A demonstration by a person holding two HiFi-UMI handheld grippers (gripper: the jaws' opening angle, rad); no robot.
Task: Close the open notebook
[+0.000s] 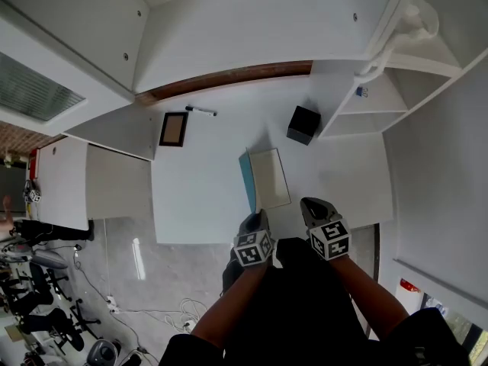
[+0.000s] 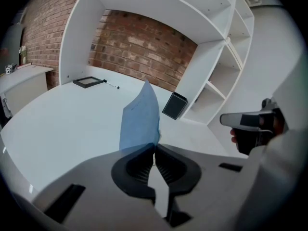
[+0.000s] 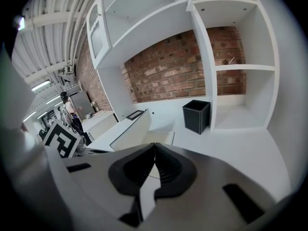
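Two grippers, both squeezed closed. So the left gripper [image 2: 155, 147] pinches the near corner of the blue cover [image 2: 140, 119] of the notebook [image 1: 270, 175], standing it upright just ahead of its tips, I'd guess to tip it over onto the pages. Meanwhile the right gripper [image 3: 154, 146] grips nothing, with the notebook just off to its left.

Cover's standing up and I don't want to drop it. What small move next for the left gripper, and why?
Probably swing the left gripper toward the right, tipping the blue cover over the cream page. Its jaws look shut on the cover's near edge, the cover stands roughly upright along the page's left side, and the page lies flat and bare.
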